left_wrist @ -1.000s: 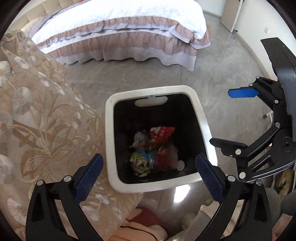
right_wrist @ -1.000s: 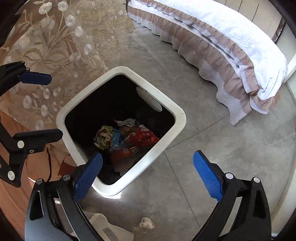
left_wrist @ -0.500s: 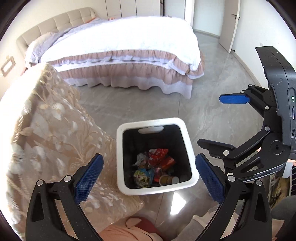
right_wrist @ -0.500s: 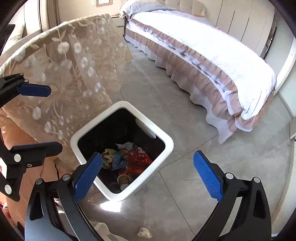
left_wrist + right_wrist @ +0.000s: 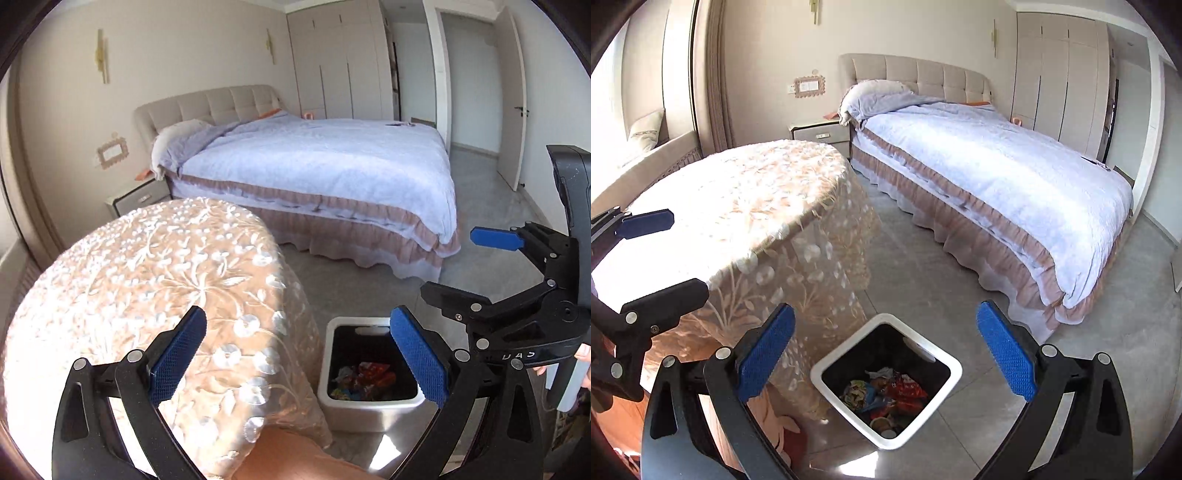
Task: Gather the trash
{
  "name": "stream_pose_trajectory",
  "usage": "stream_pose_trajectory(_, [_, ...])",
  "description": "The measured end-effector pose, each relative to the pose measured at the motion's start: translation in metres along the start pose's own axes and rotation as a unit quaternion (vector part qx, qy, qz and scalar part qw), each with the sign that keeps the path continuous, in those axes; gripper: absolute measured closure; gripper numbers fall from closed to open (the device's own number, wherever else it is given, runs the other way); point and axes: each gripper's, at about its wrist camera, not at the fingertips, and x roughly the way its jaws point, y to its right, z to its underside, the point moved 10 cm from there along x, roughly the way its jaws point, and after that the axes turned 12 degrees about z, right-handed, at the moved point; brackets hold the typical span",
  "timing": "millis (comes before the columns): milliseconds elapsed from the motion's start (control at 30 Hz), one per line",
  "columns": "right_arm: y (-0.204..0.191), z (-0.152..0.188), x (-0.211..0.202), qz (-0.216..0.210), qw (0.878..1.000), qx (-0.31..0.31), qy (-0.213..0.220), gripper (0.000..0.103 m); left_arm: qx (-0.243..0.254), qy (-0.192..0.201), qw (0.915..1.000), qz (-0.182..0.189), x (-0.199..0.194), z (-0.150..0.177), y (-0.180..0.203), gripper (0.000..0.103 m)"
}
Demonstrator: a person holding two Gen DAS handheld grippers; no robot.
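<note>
The trash bin (image 5: 886,380), a white-rimmed square bin with a black inside, stands on the grey tiled floor (image 5: 960,295) just beside the draped table (image 5: 731,206). At its bottom lies a heap of crumpled wrappers (image 5: 886,395), red, blue and yellowish, with a small round cup (image 5: 882,422) near the bin's near corner. In the left wrist view the same bin (image 5: 369,400) shows its grey outer wall and a handle slot on the far rim, and the wrappers (image 5: 364,380) sit low inside.

The right gripper (image 5: 884,356) hangs above the bin with its blue-padded fingers (image 5: 764,354) spread wide apart; nothing is between them and they touch nothing. The left gripper (image 5: 295,354) is likewise spread wide and empty, its fingers (image 5: 417,358) framing the edge of the table and the bin from above. Each gripper shows at the side of the other's view, the right one (image 5: 465,266) to the right of the bin, the left one (image 5: 668,254) over the table, both with fingers parted.

The table (image 5: 147,280) carries a beige lace cloth with white embroidered flowers that hangs down to near the floor. Beyond the bin stands a bed (image 5: 997,177) with a pale blue cover, a pink frilled skirt and a padded headboard. A nightstand (image 5: 820,134) sits between bed and table, and wardrobes (image 5: 340,59) line the far wall.
</note>
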Motion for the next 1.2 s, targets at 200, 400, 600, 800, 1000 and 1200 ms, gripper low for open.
stream_pose_trajectory(200, [-0.051,-0.041,-0.040,-0.028,0.998,0.000,0.058,0.005,-0.043,0.053,0.9947,-0.077,-0.069,-0.009,-0.052,0.005])
stream_pose_trajectory(400, [-0.106,-0.067,-0.079,-0.032,0.994,0.020,0.100,0.005,-0.105,0.091,0.9806,-0.139,-0.137,0.011,-0.100,0.005])
stream_pose_trajectory(600, [-0.149,-0.080,-0.107,-0.046,0.992,0.028,0.114,0.005,-0.135,0.117,0.9653,-0.191,-0.196,0.035,-0.134,0.005])
stream_pose_trajectory(800, [-0.205,-0.075,-0.141,-0.064,0.989,0.011,0.132,0.005,-0.175,0.136,0.9497,-0.221,-0.241,0.067,-0.163,0.005])
stream_pose_trajectory(1000, [-0.239,-0.081,-0.176,-0.046,0.984,0.011,0.171,0.005,-0.193,0.157,0.9371,-0.245,-0.282,0.087,-0.180,0.005])
stream_pose_trajectory(1200, [-0.258,-0.083,-0.194,-0.057,0.981,-0.003,0.184,0.005,-0.175,0.178,0.9277,-0.278,-0.306,0.083,-0.181,0.005])
